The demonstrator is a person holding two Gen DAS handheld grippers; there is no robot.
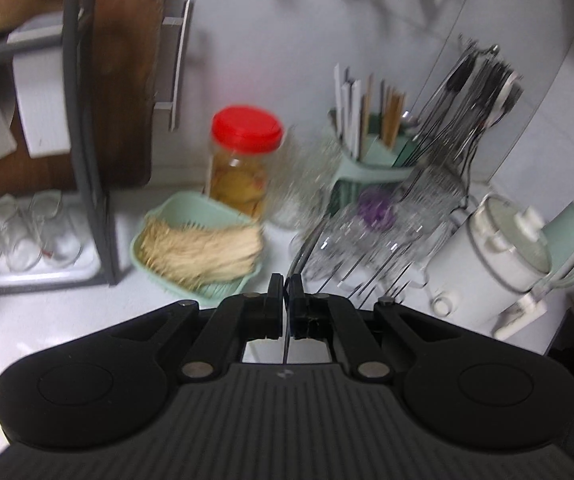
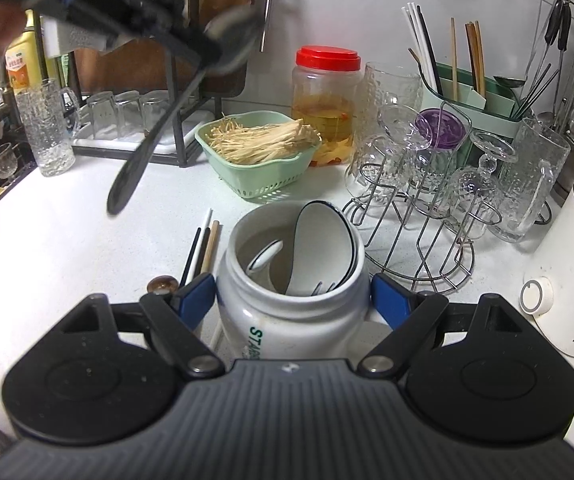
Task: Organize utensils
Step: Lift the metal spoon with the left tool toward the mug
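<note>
Right tool (image 2: 291, 300) clamps white jar (image 2: 291, 280); left tool (image 1: 286, 292) pinches seemingly dark utensil (image 2: 147, 152).

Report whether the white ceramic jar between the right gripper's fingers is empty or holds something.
Not empty. The white ceramic jar stands upright and open, and inside it are a white bowl, a white spoon and fork tines.

A black utensil (image 2: 143, 152) with a long thin handle and a flat dark end is held in the pinched left claw (image 1: 286, 284), hanging aslant above the tabletop (image 2: 67, 248). A white jar (image 2: 287, 320) with green lettering is clasped between the right claw's (image 2: 291, 296) blue pads; white spoons (image 2: 323, 248) and fork tines are stood inside it. Chopsticks (image 2: 203, 248), black, white and wooden, are laid just left of that claw, beside a small brown spoon (image 2: 162, 283).
</note>
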